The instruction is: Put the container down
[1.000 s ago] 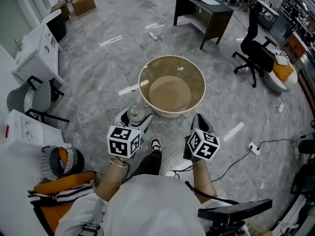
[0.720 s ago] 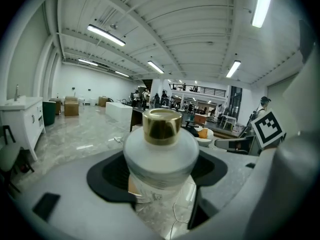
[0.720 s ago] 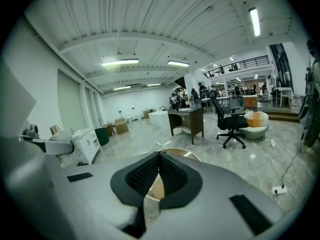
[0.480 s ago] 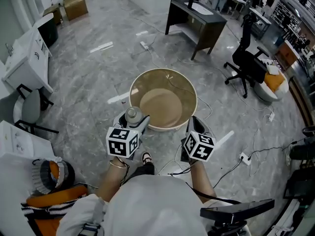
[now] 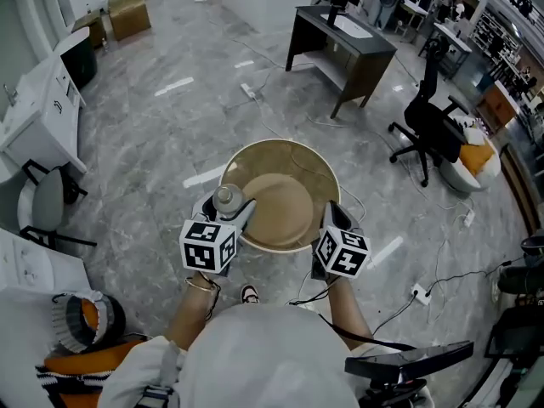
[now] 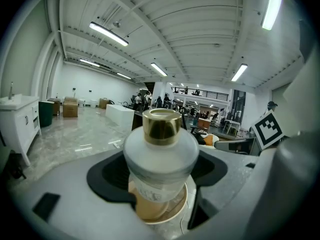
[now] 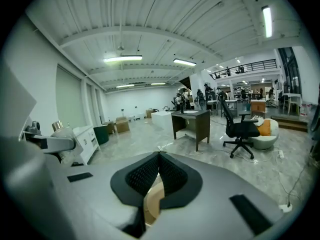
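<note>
**Q:** Where is the container sitting right now?

**A:** The left gripper (image 5: 226, 211) is clamping a frosted bottle (image 6: 160, 154) with a gold cap, holding it upright in the air. It is hovering over the near-left rim of a wide tan basin (image 5: 280, 155), which is standing on the grey floor (image 5: 153, 143).

**Q:** And the other gripper?

**A:** The right gripper (image 7: 159, 156) is hanging at the basin's near-right rim. Its jaws are meeting at the tips and gripping nothing (only the basin's tan is showing through the gap below them).

**Q:** What is changing?

**A:** A second ago the basin was lying well ahead of both grippers. Now it is sitting right under them, so the person is closing in. The bottle is still being carried, so lowering and releasing are probably coming next, though I cannot tell whether into the basin or beside it.
</note>
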A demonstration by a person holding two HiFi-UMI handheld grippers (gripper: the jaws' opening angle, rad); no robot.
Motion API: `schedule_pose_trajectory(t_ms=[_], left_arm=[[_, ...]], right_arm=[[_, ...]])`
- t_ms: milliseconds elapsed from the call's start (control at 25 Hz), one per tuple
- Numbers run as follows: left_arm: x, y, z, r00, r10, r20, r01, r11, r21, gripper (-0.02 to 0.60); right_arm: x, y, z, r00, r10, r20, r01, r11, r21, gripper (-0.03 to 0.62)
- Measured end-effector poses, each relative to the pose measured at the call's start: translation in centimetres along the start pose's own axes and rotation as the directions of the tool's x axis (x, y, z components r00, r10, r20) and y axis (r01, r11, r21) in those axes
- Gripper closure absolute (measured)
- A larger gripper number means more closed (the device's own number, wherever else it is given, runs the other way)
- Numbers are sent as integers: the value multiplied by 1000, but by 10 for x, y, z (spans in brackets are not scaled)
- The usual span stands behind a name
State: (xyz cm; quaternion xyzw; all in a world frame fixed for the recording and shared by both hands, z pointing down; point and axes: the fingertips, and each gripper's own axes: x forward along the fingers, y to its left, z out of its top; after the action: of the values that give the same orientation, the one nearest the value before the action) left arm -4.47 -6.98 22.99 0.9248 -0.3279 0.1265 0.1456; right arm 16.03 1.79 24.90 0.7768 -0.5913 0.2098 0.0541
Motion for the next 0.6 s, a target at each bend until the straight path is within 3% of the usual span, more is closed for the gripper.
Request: schedule_pose_trajectory(t_ms=[440, 600], left_arm=[[59, 15, -8, 998, 22, -55, -23, 1000, -14, 244], [75, 8, -19, 995, 51, -82, -57, 996, -69, 244]], right_arm=[[59, -37, -9, 997, 12, -72, -11, 1000, 19, 571], [88, -54, -22, 989, 65, -135, -60, 997, 40, 571]])
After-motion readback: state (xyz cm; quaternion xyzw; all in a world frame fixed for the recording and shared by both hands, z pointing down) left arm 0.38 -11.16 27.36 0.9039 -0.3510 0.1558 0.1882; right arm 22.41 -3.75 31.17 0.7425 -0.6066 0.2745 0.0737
